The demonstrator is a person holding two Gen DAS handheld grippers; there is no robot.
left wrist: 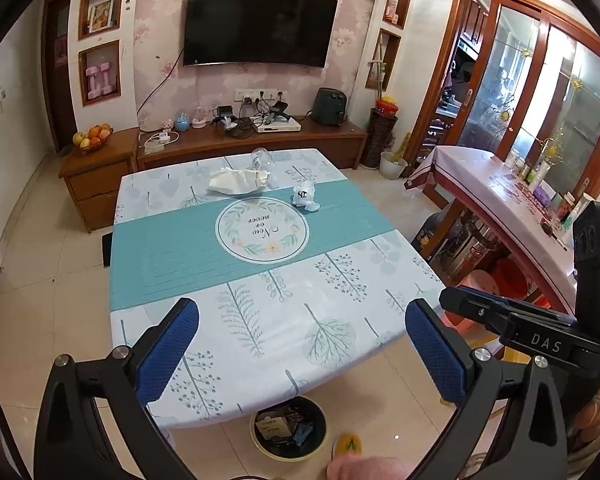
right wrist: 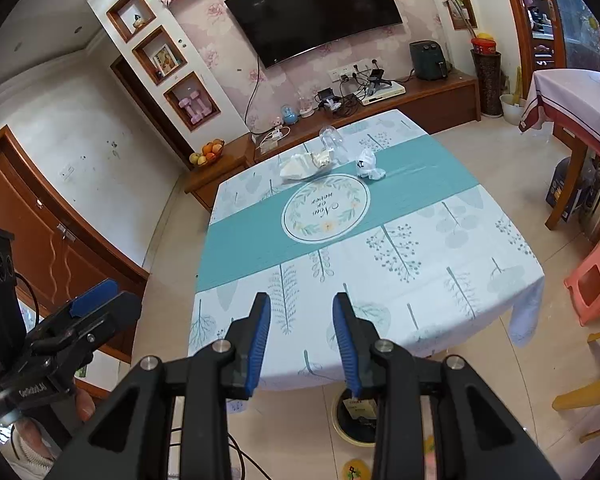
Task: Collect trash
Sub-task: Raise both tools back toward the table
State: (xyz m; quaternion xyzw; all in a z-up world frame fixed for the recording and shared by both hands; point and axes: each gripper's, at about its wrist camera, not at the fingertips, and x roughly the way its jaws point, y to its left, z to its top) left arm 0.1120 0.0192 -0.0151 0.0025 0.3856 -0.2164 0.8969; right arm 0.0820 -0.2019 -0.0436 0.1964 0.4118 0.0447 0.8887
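On the far half of the tablecloth-covered table (left wrist: 260, 320) lie a crumpled white paper (left wrist: 236, 180), a clear plastic bottle (left wrist: 262, 160) on its side, and a small crumpled white wrapper (left wrist: 305, 198). The right wrist view shows the same paper (right wrist: 300, 168), bottle (right wrist: 332, 140) and wrapper (right wrist: 368, 166). A round trash bin (left wrist: 288, 428) with rubbish in it stands on the floor under the table's near edge. My left gripper (left wrist: 302, 308) hovers wide open above the near edge, holding nothing. My right gripper (right wrist: 302, 300) is partly open beside it, with nothing between its jaws.
A low TV cabinet (left wrist: 260, 140) and a drawer unit with a fruit bowl (left wrist: 94, 138) stand beyond the table. A second table (left wrist: 500, 188) crowded with bottles is at right, with a pink stool (right wrist: 596, 276) and a yellow chair (right wrist: 592, 392) near it.
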